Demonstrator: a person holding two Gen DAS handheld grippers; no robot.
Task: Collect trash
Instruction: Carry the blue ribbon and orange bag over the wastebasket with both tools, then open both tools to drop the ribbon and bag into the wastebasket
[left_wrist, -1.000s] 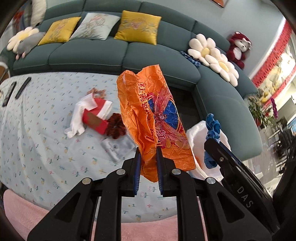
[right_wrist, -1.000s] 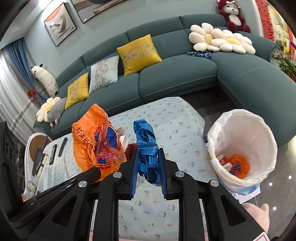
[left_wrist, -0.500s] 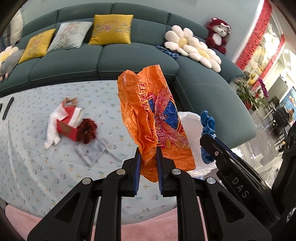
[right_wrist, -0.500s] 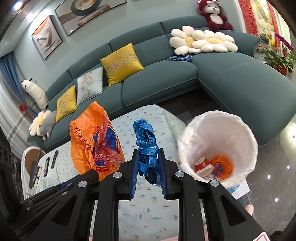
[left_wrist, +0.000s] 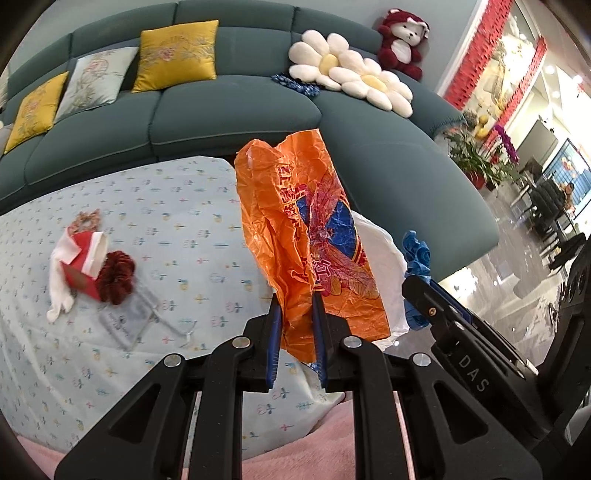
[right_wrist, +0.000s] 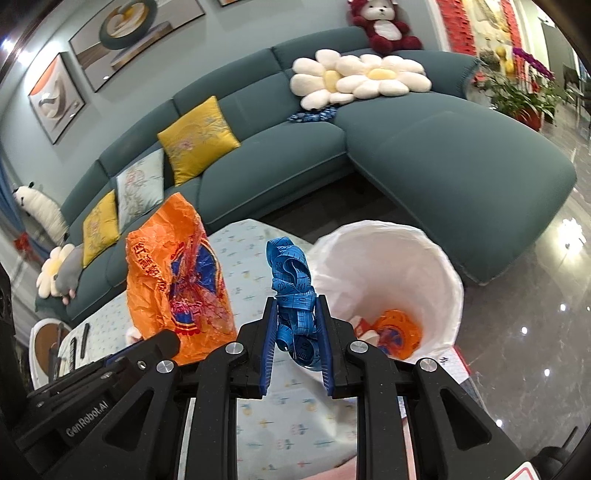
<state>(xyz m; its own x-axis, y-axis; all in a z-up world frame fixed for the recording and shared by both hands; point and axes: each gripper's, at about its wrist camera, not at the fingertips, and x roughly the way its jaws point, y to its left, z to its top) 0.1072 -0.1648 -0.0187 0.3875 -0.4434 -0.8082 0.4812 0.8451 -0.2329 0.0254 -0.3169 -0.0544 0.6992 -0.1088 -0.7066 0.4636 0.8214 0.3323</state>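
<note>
Wrapper (left_wrist: 310, 236), orange and crumpled with red and blue print, stands upright in the left view, pinched at its lower edge by the left claw (left_wrist: 296, 332), whose jaws are closed on it with only the foil between them. Behind it lies the counter (left_wrist: 184, 229) under a pale patterned cloth, carrying a red box (left_wrist: 83, 267) wrapped in white cloth, a dark red scrunchie (left_wrist: 116, 277) touching it, and a clear pouch (left_wrist: 125, 317) just in front. A white bin liner (left_wrist: 384, 251) shows partly behind the wrapper, and the other claw's arm crosses the lower right. In the right view, the right claw (right_wrist: 295, 332) is clamped on a bunched blue tape (right_wrist: 293, 291) printed with numbers, held beside the bin (right_wrist: 436, 258), which stands on the floor near the counter's end with orange and red trash at its bottom. The wrapper (right_wrist: 177, 273) hangs to the left, above the counter. A teal sofa (right_wrist: 443, 147) curves behind.
</note>
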